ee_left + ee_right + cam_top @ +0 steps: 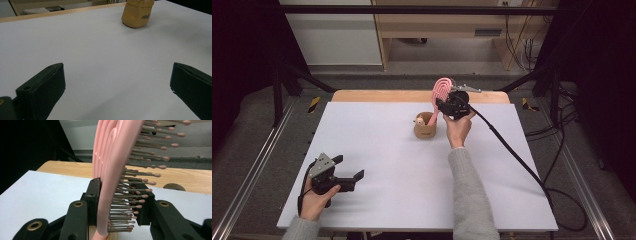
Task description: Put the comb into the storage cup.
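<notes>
A pink hairbrush (442, 90) stands upright with its handle down in a tan cup (425, 129) at the middle back of the white table (387, 200). My right gripper (445, 103) is shut on the brush just above the cup. In the right gripper view one pad lies on the hairbrush (112, 170) back and the other presses on the bristle tips, at the right gripper (120, 202). My left gripper (349, 167) rests open near the front left corner, nothing between its jaws. In the left gripper view the left gripper (117, 75) faces the cup (137, 13) far ahead.
A small pale object (419, 120) sticks out of the cup beside the handle. The right gripper's black cable (512, 150) trails over the table's right side to the floor. A strip of bare wood (412, 96) runs along the far edge.
</notes>
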Tool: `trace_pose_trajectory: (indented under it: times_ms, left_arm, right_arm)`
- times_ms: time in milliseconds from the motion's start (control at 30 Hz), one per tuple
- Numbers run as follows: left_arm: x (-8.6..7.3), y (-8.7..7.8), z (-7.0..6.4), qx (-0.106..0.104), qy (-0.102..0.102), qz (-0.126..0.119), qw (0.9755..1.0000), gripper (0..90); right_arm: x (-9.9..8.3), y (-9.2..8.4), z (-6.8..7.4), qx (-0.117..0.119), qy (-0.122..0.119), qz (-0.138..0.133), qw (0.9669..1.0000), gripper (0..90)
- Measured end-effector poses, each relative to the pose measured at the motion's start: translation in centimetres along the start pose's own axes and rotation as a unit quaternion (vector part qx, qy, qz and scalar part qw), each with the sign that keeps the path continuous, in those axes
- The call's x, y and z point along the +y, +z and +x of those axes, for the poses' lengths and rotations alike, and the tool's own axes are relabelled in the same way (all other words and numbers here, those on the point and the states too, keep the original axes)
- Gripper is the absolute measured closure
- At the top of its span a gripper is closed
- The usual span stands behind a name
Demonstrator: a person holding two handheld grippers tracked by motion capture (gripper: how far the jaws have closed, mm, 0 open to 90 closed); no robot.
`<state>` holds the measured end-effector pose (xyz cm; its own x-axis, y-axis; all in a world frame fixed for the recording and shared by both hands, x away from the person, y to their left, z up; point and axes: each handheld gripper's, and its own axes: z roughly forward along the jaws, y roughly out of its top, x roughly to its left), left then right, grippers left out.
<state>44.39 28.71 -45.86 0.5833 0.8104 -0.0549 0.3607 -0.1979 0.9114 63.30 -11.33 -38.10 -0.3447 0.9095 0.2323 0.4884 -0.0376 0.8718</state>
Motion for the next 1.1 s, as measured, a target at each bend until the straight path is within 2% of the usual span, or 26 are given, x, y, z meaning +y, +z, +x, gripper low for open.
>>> trace_pose_trajectory:
  times_ms: [467,833,1100]
  left_arm:
    - [0.01,0.0,-0.01,0.0,0.0,0.0,1.0,0.0]
    - [0.01,0.03,-0.05,0.0,0.001,0.0,1.0,0.0]
    - [0.0,0.04,-0.03,0.0,0.0,0.001,1.0,0.0]
  right_arm:
    - [-0.04,-0.06,-0.02,-0.003,-0.022,-0.005,0.9997,60.0]
    - [-0.12,-0.13,-0.05,-0.012,-0.046,-0.005,0.9988,48.4]
    - [-0.27,-0.04,-0.05,-0.013,-0.053,-0.003,0.9985,47.4]
